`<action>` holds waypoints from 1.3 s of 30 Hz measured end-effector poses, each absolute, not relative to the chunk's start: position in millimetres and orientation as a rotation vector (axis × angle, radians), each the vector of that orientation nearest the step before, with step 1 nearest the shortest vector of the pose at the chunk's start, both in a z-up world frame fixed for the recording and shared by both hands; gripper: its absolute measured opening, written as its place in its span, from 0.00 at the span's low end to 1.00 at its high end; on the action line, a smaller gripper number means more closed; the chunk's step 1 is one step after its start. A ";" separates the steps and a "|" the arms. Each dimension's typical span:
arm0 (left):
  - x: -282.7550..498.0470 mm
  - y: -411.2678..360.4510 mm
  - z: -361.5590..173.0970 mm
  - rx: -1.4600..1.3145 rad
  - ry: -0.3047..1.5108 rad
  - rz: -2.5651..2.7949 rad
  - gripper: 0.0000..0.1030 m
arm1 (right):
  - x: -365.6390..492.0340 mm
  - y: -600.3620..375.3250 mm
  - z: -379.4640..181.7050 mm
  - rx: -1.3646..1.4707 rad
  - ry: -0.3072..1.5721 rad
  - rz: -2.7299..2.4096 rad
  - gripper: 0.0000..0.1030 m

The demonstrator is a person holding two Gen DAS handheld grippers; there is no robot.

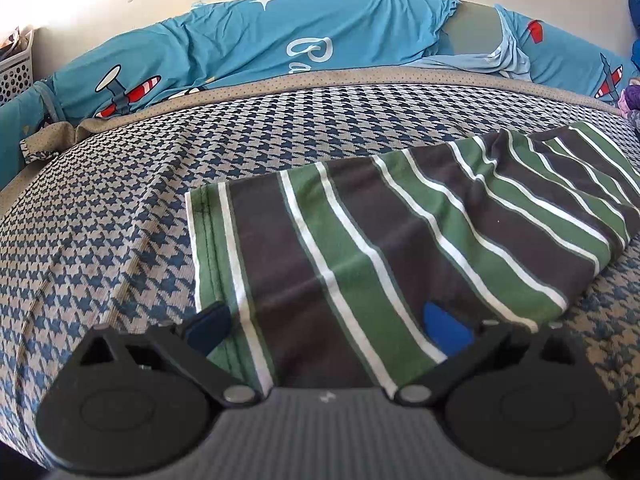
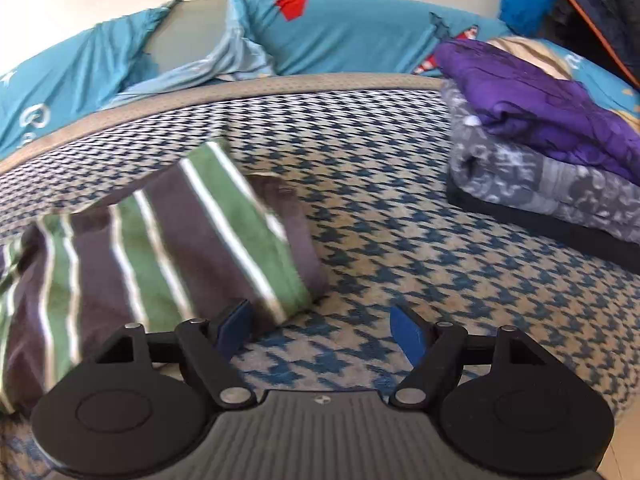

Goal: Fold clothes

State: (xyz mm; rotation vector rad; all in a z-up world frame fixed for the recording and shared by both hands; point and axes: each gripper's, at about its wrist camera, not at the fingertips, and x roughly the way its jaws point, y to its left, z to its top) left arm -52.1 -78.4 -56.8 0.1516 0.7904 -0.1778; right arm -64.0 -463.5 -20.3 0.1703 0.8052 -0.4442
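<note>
We see the green, charcoal and white striped cotton garment (image 1: pixel 400 240) lying between our left gripper (image 1: pixel 328 326)'s parted jaws, left of our right gripper (image 2: pixel 324 332)'s, also parted and empty.

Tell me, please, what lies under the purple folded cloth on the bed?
Under the purple cloth lies a grey patterned folded piece, and under that a dark layer shows at the edge. All rest on the houndstooth bed cover. Anything between the layers is covered.

Both mounted low behind open tongs, looking forward across the bed (image 1: pixel 120 200) toward teal pillows (image 1: pixel 240 40). Left view close over the striped shirt (image 1: pixel 360 240); right view beside its folded end, slightly blurred. Shared: shirt, houndstooth cover, pillows.
</note>
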 end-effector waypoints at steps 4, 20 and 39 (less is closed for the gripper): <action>-53.9 -74.2 -54.4 0.123 0.795 -0.171 1.00 | -66.3 -464.9 -20.2 0.149 0.814 -0.479 0.73; -52.9 -122.2 -45.9 0.098 0.723 -0.294 1.00 | -80.4 -429.6 0.3 0.249 0.689 -0.346 0.73; -38.3 -128.4 -59.1 0.053 0.733 -0.353 1.00 | -87.1 -486.3 -21.5 0.705 0.619 -0.371 0.62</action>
